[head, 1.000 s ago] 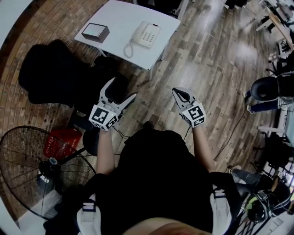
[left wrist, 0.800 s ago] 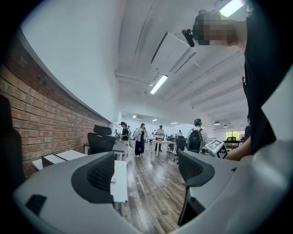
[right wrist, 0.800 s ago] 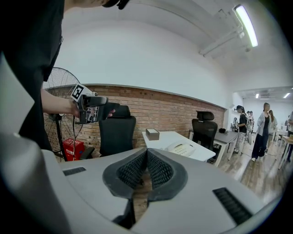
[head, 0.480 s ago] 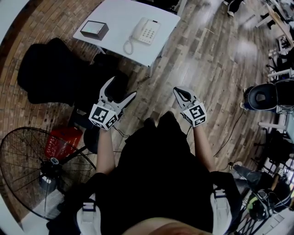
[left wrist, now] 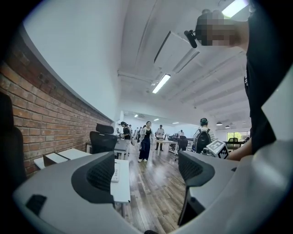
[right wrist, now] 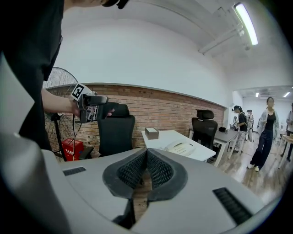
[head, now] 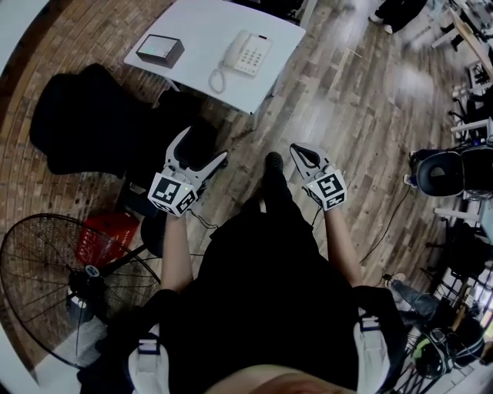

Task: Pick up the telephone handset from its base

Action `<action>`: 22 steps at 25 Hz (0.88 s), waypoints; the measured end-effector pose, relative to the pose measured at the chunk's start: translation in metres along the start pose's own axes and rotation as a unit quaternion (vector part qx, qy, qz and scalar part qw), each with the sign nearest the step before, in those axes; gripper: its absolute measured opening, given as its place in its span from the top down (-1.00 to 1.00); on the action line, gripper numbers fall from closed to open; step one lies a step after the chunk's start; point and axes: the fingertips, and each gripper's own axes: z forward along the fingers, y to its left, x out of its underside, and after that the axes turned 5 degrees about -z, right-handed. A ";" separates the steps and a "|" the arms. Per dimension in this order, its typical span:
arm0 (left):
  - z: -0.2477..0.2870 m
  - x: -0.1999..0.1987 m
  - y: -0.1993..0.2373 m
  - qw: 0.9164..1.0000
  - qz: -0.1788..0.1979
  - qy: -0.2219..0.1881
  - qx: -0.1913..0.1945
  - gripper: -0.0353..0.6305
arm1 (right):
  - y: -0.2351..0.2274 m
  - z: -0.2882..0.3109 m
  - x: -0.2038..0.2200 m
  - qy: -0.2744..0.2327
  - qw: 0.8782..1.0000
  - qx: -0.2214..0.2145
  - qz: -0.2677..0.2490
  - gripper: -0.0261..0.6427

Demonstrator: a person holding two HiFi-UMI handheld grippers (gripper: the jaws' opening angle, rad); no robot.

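White handset [head: 232, 48] on base [head: 254, 55], long axis toward the person [head: 262, 308].

Left gripper [left wrist: 147, 176] held open toward a white table [left wrist: 122, 189]
Nothing is held between the wide-apart jaws; a telephone [left wrist: 115, 172] is seen on the table, a black chair [left wrist: 102, 139] behind it, a brick wall [left wrist: 41, 114] beside it.

The telephone [head: 246, 55] and box [head: 159, 51] lie on the table [head: 208, 23], box leftward; a chair [head: 85, 115] stands beside the table.
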 end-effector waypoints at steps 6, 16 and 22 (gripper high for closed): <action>0.008 0.000 0.008 1.000 -0.003 0.004 -0.006 -0.38 | -0.010 0.014 -0.005 -0.002 1.000 -0.009 0.002 0.93; 0.035 0.005 0.024 1.000 -0.009 0.016 -0.019 -0.38 | -0.037 0.030 0.004 0.001 1.000 -0.013 0.015 0.93; 0.057 0.000 0.041 0.999 -0.006 0.020 -0.025 -0.38 | -0.067 0.050 0.005 -0.001 1.000 -0.012 0.018 0.93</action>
